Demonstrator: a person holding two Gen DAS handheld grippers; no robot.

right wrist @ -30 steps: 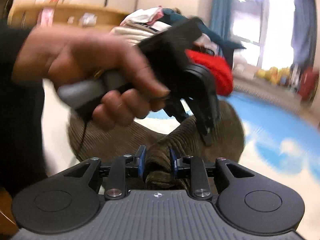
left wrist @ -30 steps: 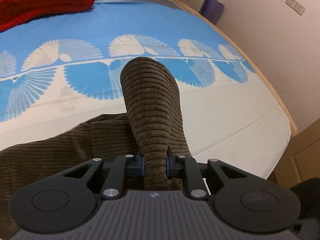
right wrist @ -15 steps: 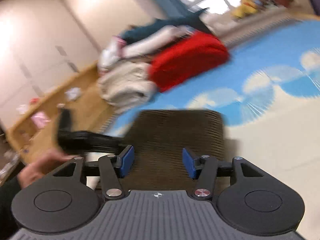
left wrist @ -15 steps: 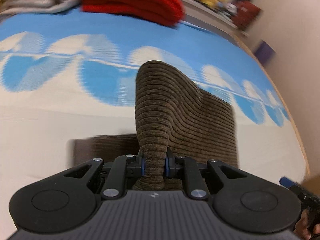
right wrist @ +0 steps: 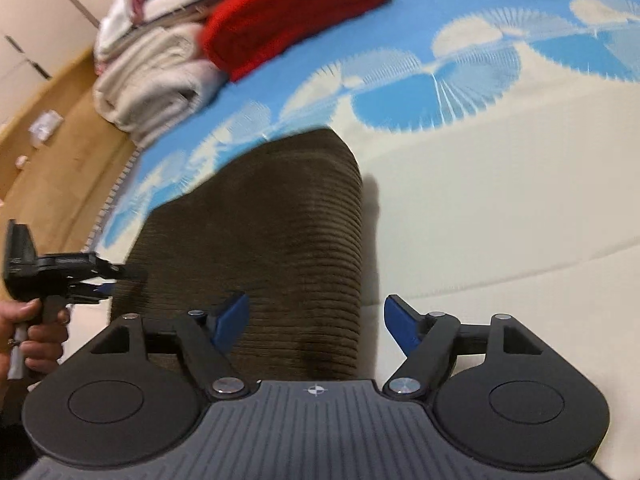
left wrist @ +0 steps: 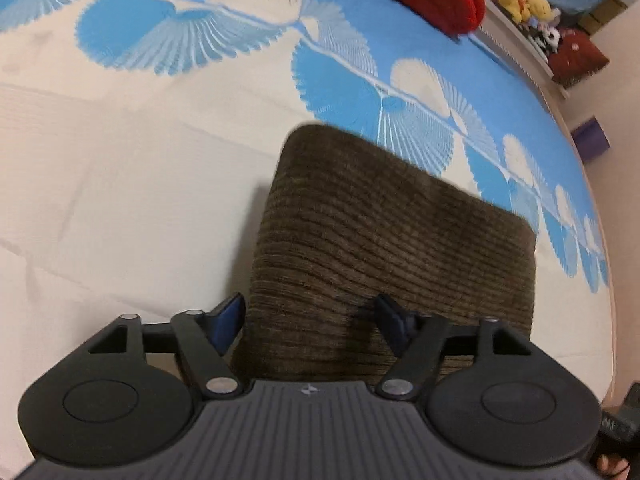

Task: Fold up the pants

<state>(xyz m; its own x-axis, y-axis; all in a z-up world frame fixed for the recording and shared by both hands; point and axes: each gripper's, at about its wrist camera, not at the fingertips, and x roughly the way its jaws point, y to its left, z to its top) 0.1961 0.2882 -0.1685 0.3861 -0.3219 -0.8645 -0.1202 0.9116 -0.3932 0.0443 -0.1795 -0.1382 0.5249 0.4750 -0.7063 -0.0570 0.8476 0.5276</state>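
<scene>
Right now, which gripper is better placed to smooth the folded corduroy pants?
Left, probably: the left gripper, jaws opening, sits over the corduroy pants; the right gripper, also opening, straddles their right edge.

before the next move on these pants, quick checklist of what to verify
1. Left gripper letting go: ok, jaws opening, pads clear of the cloth.
2. Right gripper letting go: ok, jaws opening, nothing pinched.
3. Brown corduroy pants lying as a folded block on the bed sheet: ok.
4. Fold edges aligned: cannot tell, near edge hidden.
5. Red blanket clear of the pants: ok.
</scene>
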